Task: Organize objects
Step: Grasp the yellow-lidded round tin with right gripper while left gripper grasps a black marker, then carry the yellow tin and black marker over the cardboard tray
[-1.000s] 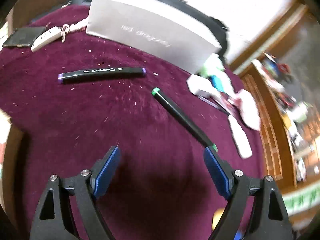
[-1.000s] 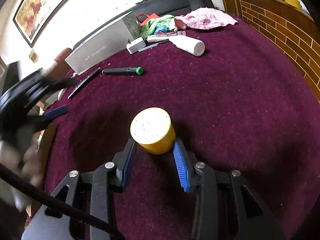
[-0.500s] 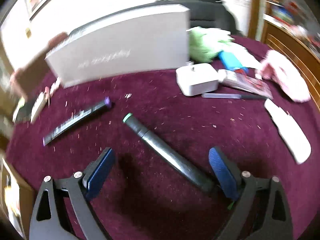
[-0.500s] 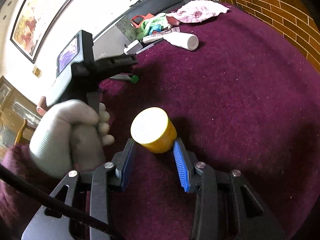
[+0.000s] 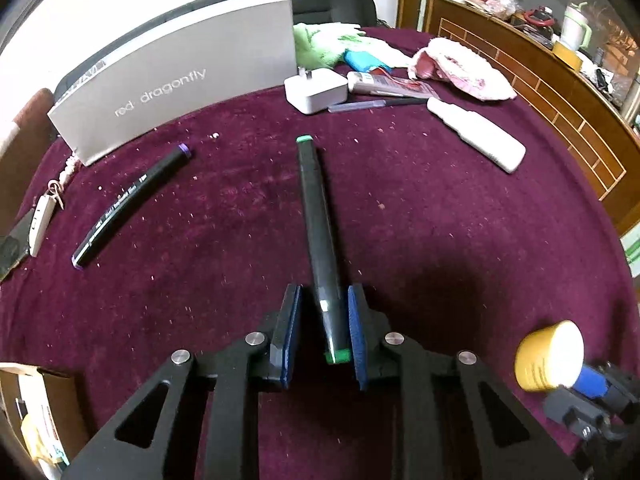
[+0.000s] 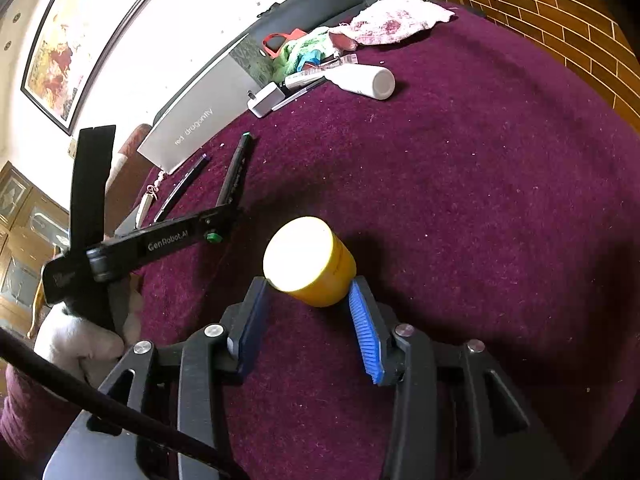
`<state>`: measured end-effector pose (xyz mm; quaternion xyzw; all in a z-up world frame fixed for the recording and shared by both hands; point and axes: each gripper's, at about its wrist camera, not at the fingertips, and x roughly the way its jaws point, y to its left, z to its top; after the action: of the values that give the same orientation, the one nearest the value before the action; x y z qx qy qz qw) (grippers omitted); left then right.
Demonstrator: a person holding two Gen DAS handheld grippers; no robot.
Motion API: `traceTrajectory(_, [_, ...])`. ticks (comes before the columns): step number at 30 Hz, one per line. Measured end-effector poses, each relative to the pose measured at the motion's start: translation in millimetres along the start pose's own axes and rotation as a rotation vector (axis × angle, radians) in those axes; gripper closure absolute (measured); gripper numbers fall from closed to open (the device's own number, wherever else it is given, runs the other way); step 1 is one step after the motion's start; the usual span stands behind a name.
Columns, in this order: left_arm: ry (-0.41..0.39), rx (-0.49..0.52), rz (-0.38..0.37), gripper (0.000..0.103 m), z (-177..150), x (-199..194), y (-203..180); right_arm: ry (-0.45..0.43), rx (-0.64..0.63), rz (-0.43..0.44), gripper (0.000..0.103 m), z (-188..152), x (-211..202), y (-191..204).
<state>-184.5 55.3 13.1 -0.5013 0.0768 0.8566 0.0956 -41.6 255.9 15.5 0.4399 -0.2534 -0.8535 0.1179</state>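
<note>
A black marker with green caps (image 5: 316,216) lies on the maroon cloth (image 5: 440,240), pointing away from me. My left gripper (image 5: 325,292) straddles its near end and its jaws are closing. The right pad (image 5: 357,328) touches the marker, while a gap shows at the left pad (image 5: 291,328). A yellow jar (image 6: 308,264) sits tilted between the pads of my right gripper (image 6: 308,284). Those jaws are opening slightly, and both pads still touch the jar's sides. A second black marker with purple caps (image 5: 128,200) lies to the left.
A grey "red dragonfly" box (image 5: 180,80) stands at the back. Behind the markers lie a white charger (image 5: 316,90), a white bottle (image 5: 476,136), a tube, a pen and pink (image 5: 464,68) and green cloths. A key fob (image 5: 42,220) lies far left. A wooden counter (image 5: 560,92) runs along the right.
My left gripper swung and rolled over the green marker, which now lies lengthwise between its jaws, and those jaws narrowed sharply. My right gripper stayed on the yellow jar.
</note>
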Motion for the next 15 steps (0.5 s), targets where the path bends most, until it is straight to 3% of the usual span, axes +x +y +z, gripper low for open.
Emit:
traceTrajectory(2, [-0.018,-0.010,0.020,0.077,7.7,3.9,-7.9,-0.005,0.002,0.004,0.061,-1.1,-0.5,0.1])
traceTrajectory(3, [-0.027,-0.005,0.032,0.068,10.2,4.8,-13.5,-0.008,0.003,0.005,0.061,-1.3,-0.4,0.1])
traceTrajectory(4, [-0.040,0.009,0.076,0.065,13.9,8.0,-18.8,-0.010,0.006,0.006,0.061,-1.5,-0.2,0.1])
traceTrajectory(6, [-0.080,0.027,0.157,0.063,21.0,15.3,-29.1,-0.016,0.016,0.016,0.060,-1.2,0.3,-1.3])
traceTrajectory(8, [-0.097,0.041,0.183,0.063,19.7,15.2,-31.3,-0.021,0.025,0.024,0.059,-0.3,1.2,-2.6])
traceTrajectory(12, [-0.079,0.140,0.118,0.091,14.7,13.2,-38.3,-0.027,0.027,0.033,0.056,-0.2,2.1,-2.9])
traceTrajectory(15, [-0.068,0.170,0.076,0.092,2.5,4.5,-41.9,-0.033,0.014,0.035,0.049,-0.3,2.7,0.2])
